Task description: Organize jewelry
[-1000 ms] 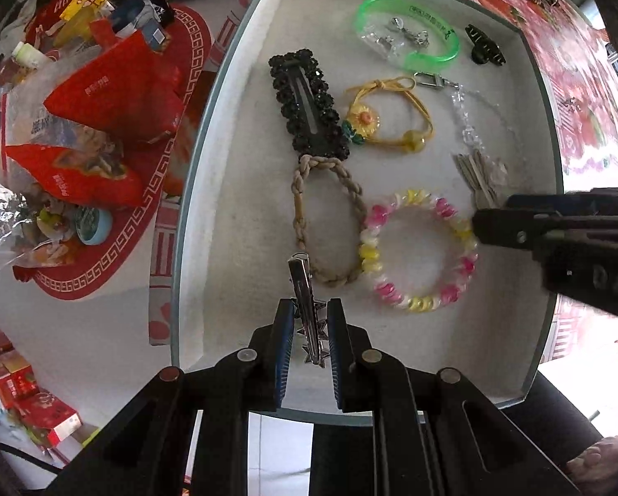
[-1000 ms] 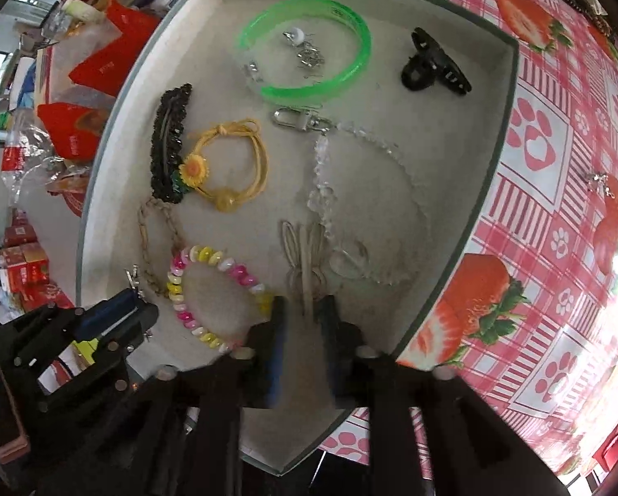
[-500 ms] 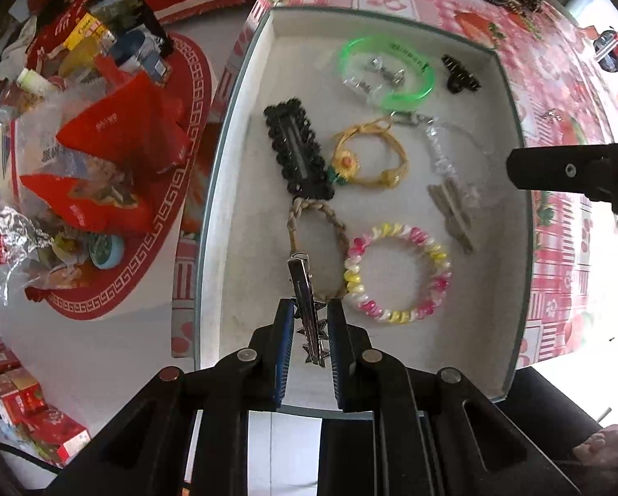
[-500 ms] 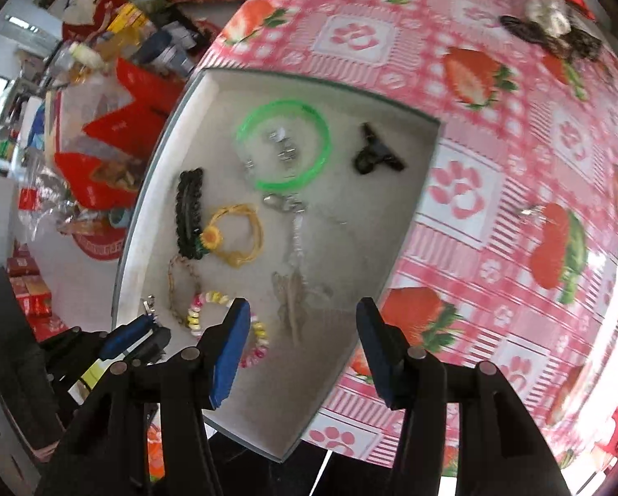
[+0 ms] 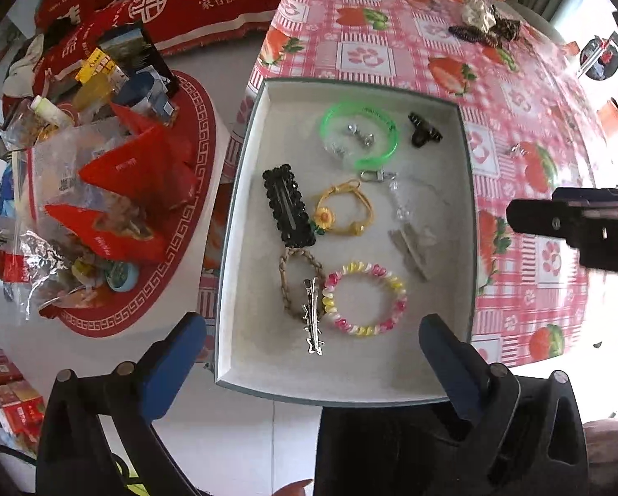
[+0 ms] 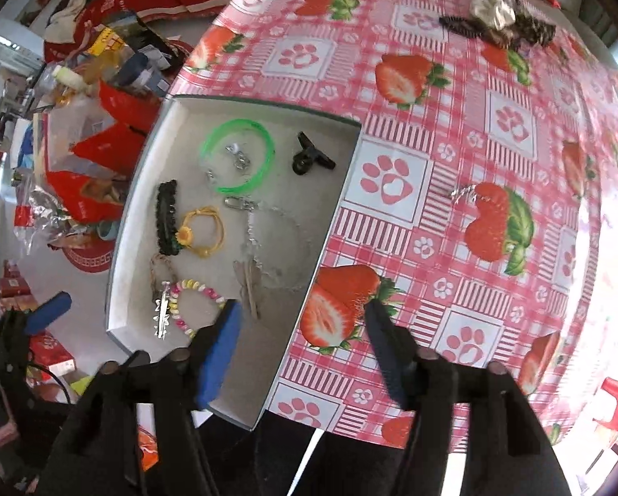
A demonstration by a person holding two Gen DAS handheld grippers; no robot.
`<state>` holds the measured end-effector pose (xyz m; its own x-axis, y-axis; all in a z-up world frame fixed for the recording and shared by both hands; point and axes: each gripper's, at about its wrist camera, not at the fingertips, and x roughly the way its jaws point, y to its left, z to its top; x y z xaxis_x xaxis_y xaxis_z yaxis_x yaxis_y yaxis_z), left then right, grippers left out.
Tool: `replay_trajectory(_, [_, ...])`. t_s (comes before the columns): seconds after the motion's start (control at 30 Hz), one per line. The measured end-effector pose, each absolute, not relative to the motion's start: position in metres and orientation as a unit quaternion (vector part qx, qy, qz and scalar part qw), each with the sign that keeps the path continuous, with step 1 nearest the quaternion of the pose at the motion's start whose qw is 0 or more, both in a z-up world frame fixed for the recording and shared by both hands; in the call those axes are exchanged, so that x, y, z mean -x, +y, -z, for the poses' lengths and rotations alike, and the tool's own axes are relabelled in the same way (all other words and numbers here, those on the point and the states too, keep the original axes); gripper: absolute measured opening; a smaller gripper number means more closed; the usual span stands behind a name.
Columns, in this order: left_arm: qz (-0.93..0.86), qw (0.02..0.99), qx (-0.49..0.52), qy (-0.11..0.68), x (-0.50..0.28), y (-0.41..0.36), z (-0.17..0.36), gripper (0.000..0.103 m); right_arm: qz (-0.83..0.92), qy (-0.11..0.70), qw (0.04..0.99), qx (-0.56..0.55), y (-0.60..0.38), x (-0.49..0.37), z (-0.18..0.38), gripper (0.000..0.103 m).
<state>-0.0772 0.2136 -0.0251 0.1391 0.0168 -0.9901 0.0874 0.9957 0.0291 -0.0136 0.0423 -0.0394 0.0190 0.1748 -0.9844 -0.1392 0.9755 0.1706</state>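
A white-lined tray holds jewelry: a green bangle, a black claw clip, a black beaded barrette, a yellow flower band, a braided band, a bead bracelet and a clear chain with a tassel. A silver hair clip lies in the tray's near left part. My left gripper is open and empty above the tray's near edge. My right gripper is open and empty over the tray's right rim.
The tray sits on a strawberry-print tablecloth. More hair pieces lie at the cloth's far edge, and a small silver piece lies right of the tray. A red mat with snack packets lies left of the tray.
My left gripper has opened and let go of the silver hair clip, which now lies in the tray. Both grippers have pulled back and up. The right gripper has opened wider.
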Motion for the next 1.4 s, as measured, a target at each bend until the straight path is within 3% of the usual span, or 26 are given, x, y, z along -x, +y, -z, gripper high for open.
replay_trajectory(0.4, [-0.009,0.776,-0.04,0.629,0.079,0.227,-0.029,0.103,-0.122,0.663,0.737,0.045,0.055,0.023,-0.02,0.091])
replay_trajectory(0.47, [-0.011,0.779,-0.038,0.625,0.08,0.23,-0.039,0.103,-0.122,0.661,0.739,0.046,0.055,0.024,-0.028,0.103])
replay_trajectory(0.83, [-0.012,0.784,-0.026,0.62,0.084,0.233,-0.068,0.103,-0.124,0.627,0.765,0.084,0.066,0.028,-0.073,0.103])
replay_trajectory(1.4, [-0.022,0.783,-0.032,0.621,0.091,0.234,-0.072,0.103,-0.126,0.626,0.764,0.092,0.071,0.032,-0.073,0.103])
